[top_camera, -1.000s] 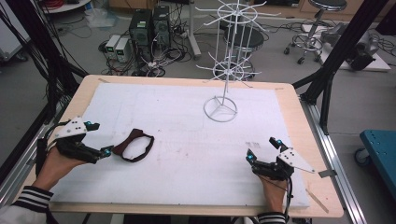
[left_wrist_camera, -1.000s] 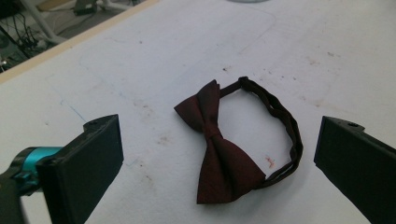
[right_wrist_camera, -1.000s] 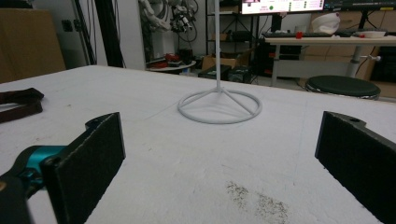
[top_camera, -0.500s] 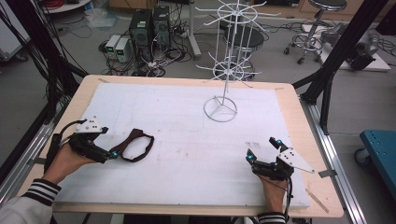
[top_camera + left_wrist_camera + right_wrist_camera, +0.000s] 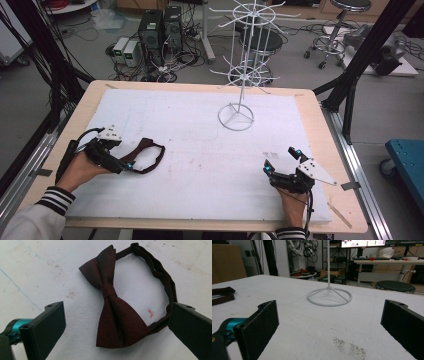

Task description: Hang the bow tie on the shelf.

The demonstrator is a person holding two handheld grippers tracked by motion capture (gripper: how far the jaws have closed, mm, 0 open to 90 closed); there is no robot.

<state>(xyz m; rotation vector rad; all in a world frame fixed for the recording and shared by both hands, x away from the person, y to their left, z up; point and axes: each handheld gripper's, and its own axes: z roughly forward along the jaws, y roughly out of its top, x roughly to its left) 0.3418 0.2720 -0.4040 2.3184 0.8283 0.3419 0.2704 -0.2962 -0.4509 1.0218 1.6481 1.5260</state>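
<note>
left tool gapes wide around the bow tie near the counter's left edge; closing now might catch only the strap. right tool rests agape.

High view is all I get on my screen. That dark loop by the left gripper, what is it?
Observer: A dark red bow tie with a strap; the left gripper view shows its knot and both wings lying flat on the white table.
Operator: Has the left gripper got hold of it?
Observer: No. The left gripper stands open, its jaws on either side of the near wing, with a gap on the left side.
Operator: And the right gripper?
Observer: The right gripper is open with nothing between its jaws, and it looks toward the ring base of the white wire rack.
</note>
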